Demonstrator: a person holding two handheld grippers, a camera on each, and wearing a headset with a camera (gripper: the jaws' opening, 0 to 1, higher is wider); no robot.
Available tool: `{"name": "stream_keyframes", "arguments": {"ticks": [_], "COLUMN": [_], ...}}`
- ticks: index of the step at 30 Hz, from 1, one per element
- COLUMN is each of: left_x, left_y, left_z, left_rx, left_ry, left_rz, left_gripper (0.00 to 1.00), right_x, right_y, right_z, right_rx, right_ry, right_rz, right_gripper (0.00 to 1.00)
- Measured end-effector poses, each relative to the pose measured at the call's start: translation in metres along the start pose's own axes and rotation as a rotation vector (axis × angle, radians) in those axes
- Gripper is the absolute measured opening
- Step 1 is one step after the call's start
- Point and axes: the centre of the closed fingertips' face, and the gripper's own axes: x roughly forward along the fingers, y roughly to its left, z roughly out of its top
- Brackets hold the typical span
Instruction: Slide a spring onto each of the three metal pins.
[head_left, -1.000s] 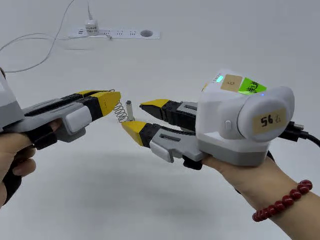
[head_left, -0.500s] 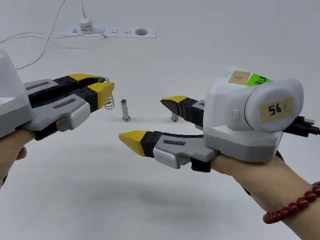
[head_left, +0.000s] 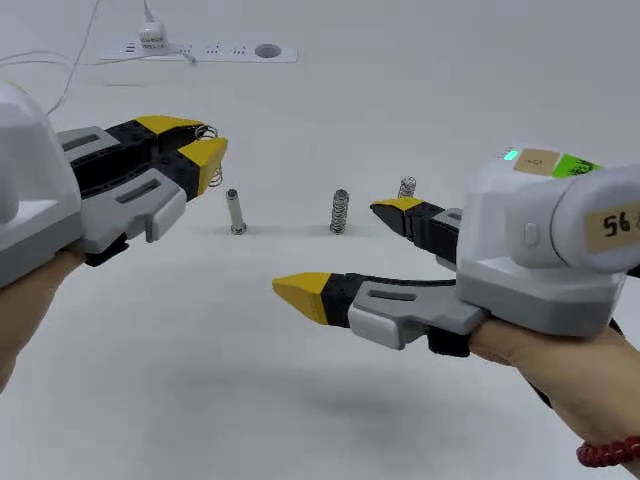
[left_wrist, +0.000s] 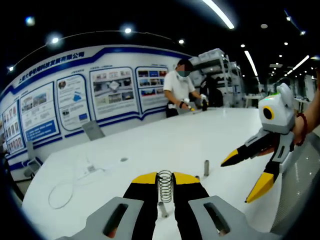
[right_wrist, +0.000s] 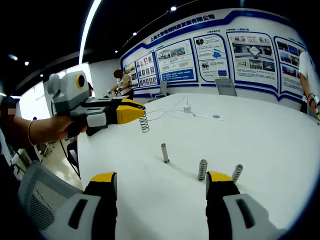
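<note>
Three metal pins stand in a row on the white table. The left pin (head_left: 235, 211) (right_wrist: 164, 152) is bare. The middle pin (head_left: 339, 211) (right_wrist: 202, 170) and the right pin (head_left: 406, 187) (right_wrist: 237, 173) each carry a spring. My left gripper (head_left: 205, 152) (left_wrist: 165, 181) is shut on a loose spring (left_wrist: 165, 186) (right_wrist: 144, 122), held above and left of the bare pin. My right gripper (head_left: 345, 245) (right_wrist: 160, 185) is open, with nothing between its jaws, in front of the sprung pins.
A white power strip (head_left: 200, 50) with a plugged-in adapter and cable lies at the table's far side. Several people stand at the far end of the table (left_wrist: 180, 90). Posters cover the back wall.
Both grippers have drawn apart, left one up and away from the bare pin with the spring still held, right one back and to the right. The head camera has shifted too.
</note>
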Motion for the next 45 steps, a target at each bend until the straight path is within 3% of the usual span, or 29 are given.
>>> {"name": "stream_keyframes", "arguments": {"ticks": [7, 15, 28, 36, 45], "left_x": [0.012, 0.026, 0.038, 0.038, 0.041], "left_y": [0.004, 0.007, 0.017, 0.016, 0.016], "left_z": [-0.008, -0.022, -0.043, -0.051, -0.048], "left_rx": [-0.012, -0.008, -0.094, -0.110, -0.122], "left_ry": [-0.009, 0.009, 0.032, 0.048, 0.023], "left_rz": [0.015, 0.022, 0.054, 0.057, 0.062], "left_gripper": [0.10, 0.10, 0.10, 0.10, 0.10], "right_x": [-0.008, -0.014, -0.016, -0.017, -0.019], "right_y": [-0.013, -0.026, -0.031, -0.035, -0.035], "right_z": [-0.004, -0.003, -0.009, -0.007, -0.009], "right_rx": [0.016, 0.041, 0.071, 0.083, 0.084], "right_ry": [0.015, 0.004, 0.018, 0.015, 0.017], "right_rz": [-0.032, -0.066, -0.084, -0.094, -0.097], "right_gripper": [0.74, 0.74, 0.72, 0.72, 0.72]}}
